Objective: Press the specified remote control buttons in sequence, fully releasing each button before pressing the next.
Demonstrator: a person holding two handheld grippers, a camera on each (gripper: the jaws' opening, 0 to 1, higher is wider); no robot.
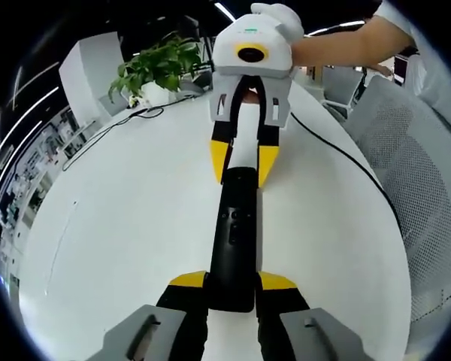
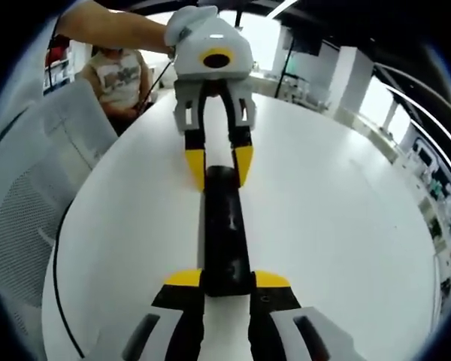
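Note:
A long black remote control (image 1: 234,241) stretches between both grippers over the white table (image 1: 120,218). In the left gripper view, my left gripper (image 1: 233,280) is shut on the remote's near end, its yellow-tipped jaws on either side. My right gripper (image 1: 244,159) comes in from the top, shut on the far end, held by a gloved hand (image 1: 282,16). In the right gripper view the same remote (image 2: 225,233) runs from my right gripper (image 2: 229,279) up to my left gripper (image 2: 219,164). Small buttons (image 1: 234,216) show on the remote's top face.
A potted plant (image 1: 159,68) stands at the table's far edge with black cables (image 1: 338,150) running across the surface. A grey mesh chair (image 1: 417,173) sits to the side. A seated person (image 2: 120,79) and another chair (image 2: 30,203) are beyond the table edge.

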